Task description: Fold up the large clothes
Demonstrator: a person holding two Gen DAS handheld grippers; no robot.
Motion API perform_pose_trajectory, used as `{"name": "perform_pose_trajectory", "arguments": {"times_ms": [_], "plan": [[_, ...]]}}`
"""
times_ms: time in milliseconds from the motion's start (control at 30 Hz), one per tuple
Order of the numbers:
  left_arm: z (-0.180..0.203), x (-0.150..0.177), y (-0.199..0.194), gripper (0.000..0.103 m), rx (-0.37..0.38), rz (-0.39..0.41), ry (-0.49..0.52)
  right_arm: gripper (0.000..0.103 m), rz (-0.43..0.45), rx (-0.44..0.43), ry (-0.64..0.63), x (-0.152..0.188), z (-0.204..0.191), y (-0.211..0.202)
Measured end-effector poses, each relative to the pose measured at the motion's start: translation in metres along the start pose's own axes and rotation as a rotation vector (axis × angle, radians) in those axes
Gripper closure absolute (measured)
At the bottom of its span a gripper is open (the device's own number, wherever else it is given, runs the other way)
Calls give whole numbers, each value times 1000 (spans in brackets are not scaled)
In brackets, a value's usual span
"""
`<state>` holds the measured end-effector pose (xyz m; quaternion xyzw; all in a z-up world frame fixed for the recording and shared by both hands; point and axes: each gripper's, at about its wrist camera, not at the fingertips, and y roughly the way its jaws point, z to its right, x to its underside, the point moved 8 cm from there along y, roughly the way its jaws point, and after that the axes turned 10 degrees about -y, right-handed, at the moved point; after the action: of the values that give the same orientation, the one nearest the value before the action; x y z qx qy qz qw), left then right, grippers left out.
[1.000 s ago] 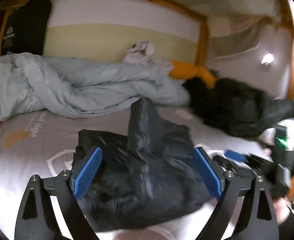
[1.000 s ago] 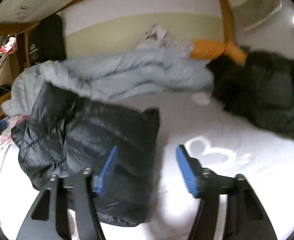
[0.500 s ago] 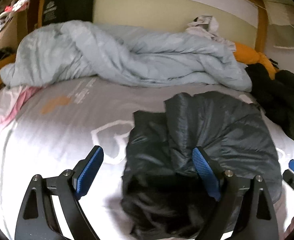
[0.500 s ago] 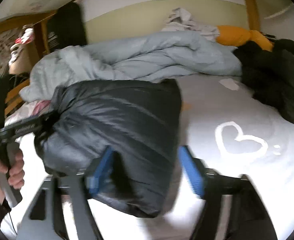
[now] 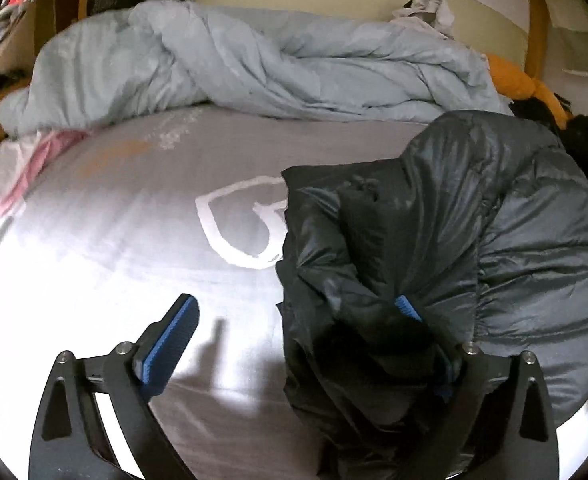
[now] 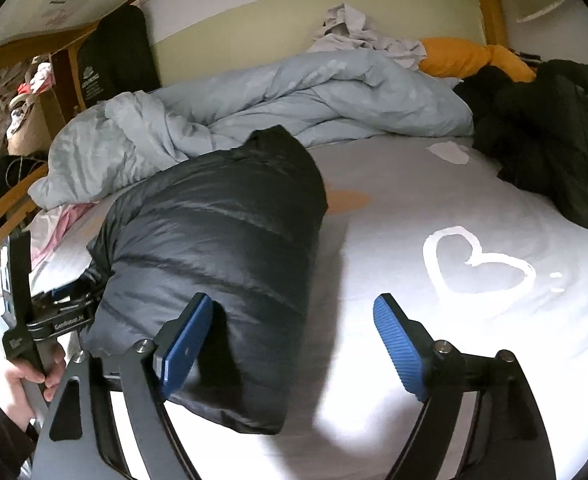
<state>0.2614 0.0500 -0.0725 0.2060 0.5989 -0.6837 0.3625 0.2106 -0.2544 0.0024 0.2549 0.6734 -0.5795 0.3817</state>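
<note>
1. Left gripper [image 5: 294, 344]: jaws opening, near full spread. The black puffer jacket [image 5: 434, 248] bulges into the gap against the right-hand pad; the other pad hangs free over the bed sheet [image 5: 114, 264]. No pinch.
2. Right gripper [image 6: 292, 344]: jaws opening, wide. Jacket edge sits just inside the left pad, not clamped.
3. Jacket lies as a folded bundle mid-bed, in front of the light blue duvet [image 6: 294, 92].
4. My read: release step. Back both grippers straight off so pads don't snag the slick shell and unroll the fold.
5. Puffer springs back; press flat if it lifts.
</note>
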Motion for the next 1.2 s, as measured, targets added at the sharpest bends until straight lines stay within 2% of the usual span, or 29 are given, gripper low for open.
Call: {"name": "perform_pose_trajectory", "arguments": {"times_ms": [367, 433, 567, 700, 767, 833, 933, 967, 1000, 1067, 1200], "plan": [[-3, 4, 4, 0, 28, -25, -35, 17, -4, 15, 5, 1, 1, 2], [-4, 1, -1, 1, 88, -48, -80, 16, -7, 10, 10, 1, 0, 2], [-7, -6, -22, 3, 328, -120, -301, 15, -23, -53, 50, 4, -2, 9], [-3, -7, -34, 2, 427, -160, -385, 13, -64, -120, 160, 13, 5, 22], [2, -5, -35, 1, 435, -173, -374, 10, -72, -103, 161, 15, 8, 23], [4, 1, -28, 0, 415, -199, -359, 9, -57, -89, 105, 13, 3, 22], [5, 19, -7, 0, 420, -284, -390, 8, -63, -126, 122, 16, 3, 26], [4, 24, -3, 0, 432, -297, -409, 3, -73, -141, 146, 18, 5, 30], [2, 27, 0, 0, 439, -291, -420, 0, -85, -163, 175, 22, 6, 34], [5, 28, 0, 0, 438, -251, -375, 0, -104, -199, 198, 28, 6, 42], [9, 31, 0, 0, 422, -246, -340, 0, -127, -238, 215, 38, 4, 55]]}}
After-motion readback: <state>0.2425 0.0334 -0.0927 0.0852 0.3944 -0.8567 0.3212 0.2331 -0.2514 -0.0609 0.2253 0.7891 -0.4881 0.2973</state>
